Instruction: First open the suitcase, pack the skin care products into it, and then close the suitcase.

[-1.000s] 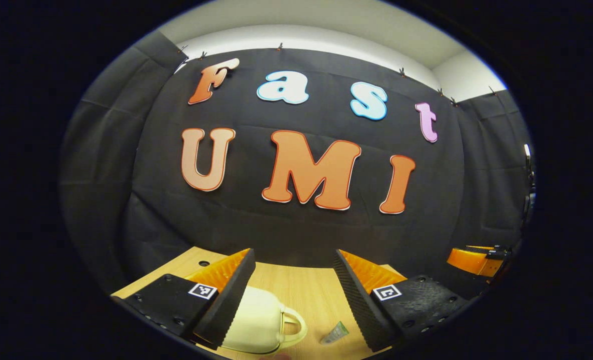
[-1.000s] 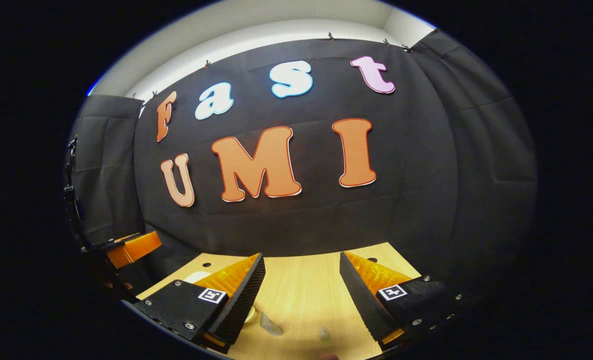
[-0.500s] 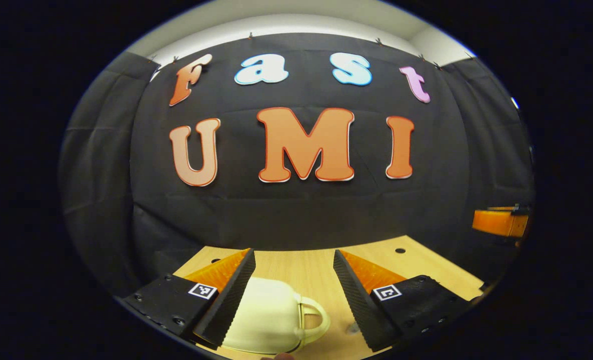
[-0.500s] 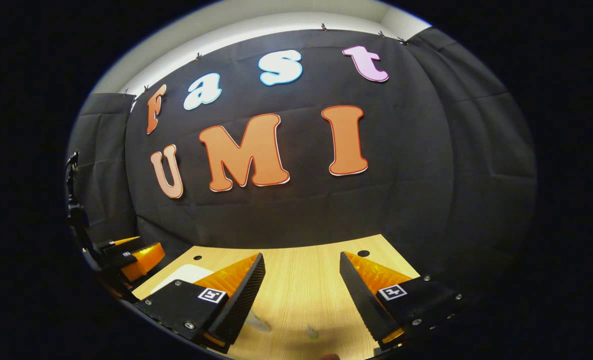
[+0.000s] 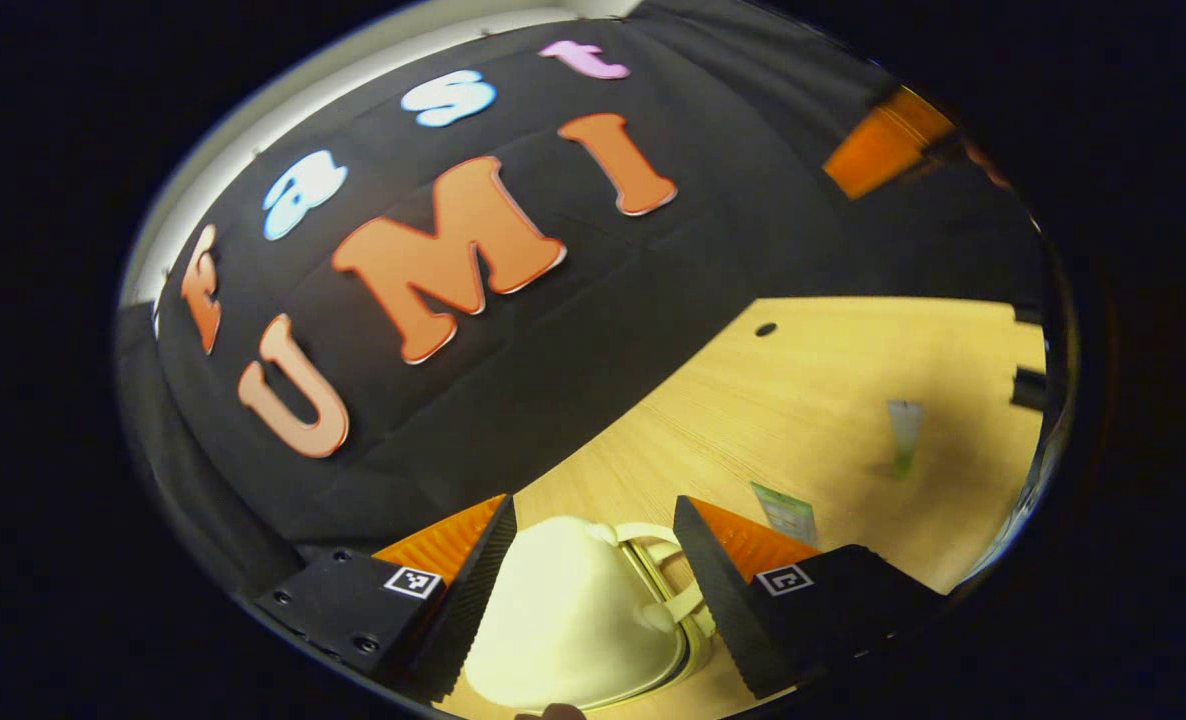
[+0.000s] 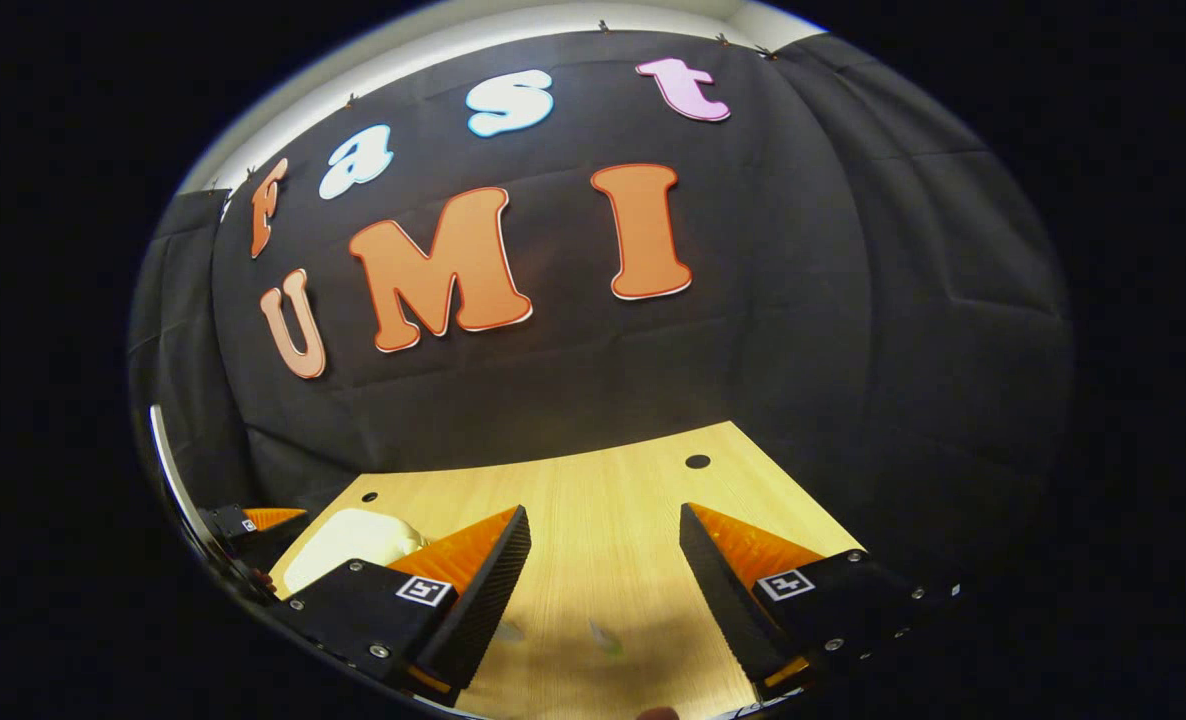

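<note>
A small cream suitcase (image 5: 573, 620) with a loop handle lies closed on the wooden table (image 5: 813, 400). My left gripper (image 5: 593, 525) hangs open just above it, fingers on either side of its top. Two skin care tubes lie to its right: a green-and-white one (image 5: 785, 512) near the right finger and a pale green one (image 5: 904, 432) farther off. In the right gripper view my right gripper (image 6: 603, 535) is open over bare wood, with small tubes (image 6: 605, 638) blurred below it. The suitcase (image 6: 351, 538) sits at its left, beside the left gripper (image 6: 253, 520).
The tabletop (image 6: 603, 490) has small round holes (image 6: 697, 461) near its far edge and ends at the black cloth wall. The right gripper's orange finger (image 5: 878, 145) shows at the upper right in the left gripper view.
My left gripper has tilted and dropped closer over the suitcase, bringing the tubes into its view. My right gripper has tipped downward, showing more table.
</note>
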Tool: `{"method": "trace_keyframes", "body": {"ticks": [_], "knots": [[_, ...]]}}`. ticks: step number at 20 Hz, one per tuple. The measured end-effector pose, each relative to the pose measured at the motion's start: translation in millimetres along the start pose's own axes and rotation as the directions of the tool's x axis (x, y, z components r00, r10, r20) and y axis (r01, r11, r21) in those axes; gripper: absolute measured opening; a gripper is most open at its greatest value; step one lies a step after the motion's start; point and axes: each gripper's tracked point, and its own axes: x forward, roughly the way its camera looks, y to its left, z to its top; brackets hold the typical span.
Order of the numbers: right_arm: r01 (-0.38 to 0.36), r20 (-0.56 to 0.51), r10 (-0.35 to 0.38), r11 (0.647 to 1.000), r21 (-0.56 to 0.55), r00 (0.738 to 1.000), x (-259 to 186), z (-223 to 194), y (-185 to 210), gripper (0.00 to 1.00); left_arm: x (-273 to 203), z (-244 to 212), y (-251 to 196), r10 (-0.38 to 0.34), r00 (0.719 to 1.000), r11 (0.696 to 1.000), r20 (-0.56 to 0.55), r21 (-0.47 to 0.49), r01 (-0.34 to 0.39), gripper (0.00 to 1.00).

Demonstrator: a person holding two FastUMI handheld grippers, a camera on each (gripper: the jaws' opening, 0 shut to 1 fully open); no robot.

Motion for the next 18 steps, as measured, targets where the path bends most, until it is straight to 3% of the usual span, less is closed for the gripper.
{"method": "trace_keyframes", "body": {"ticks": [4,7,12,18], "knots": [[0.033,-0.024,-0.033,0.999,0.019,0.999,-6.7,-10.9,-15.1,0.95,12.9,-32.6,-47.3,-0.123,0.989,0.990,-0.087,0.055,0.128,0.98],[0.053,-0.049,-0.052,0.998,0.028,0.997,-14.5,-21.7,-25.1,0.95,20.5,-55.9,-64.0,-0.150,0.976,0.978,-0.156,0.121,0.170,0.98],[0.086,-0.066,-0.083,0.996,0.036,0.994,-23.3,-27.6,-41.7,0.95,37.0,-88.4,-58.8,-0.095,0.959,0.952,-0.267,0.256,0.165,0.98],[0.101,-0.091,-0.094,0.992,0.074,0.991,-24.1,-34.4,-51.4,0.95,53.3,-108.5,-63.8,-0.097,0.938,0.896,-0.333,0.380,0.228,0.98]]}}
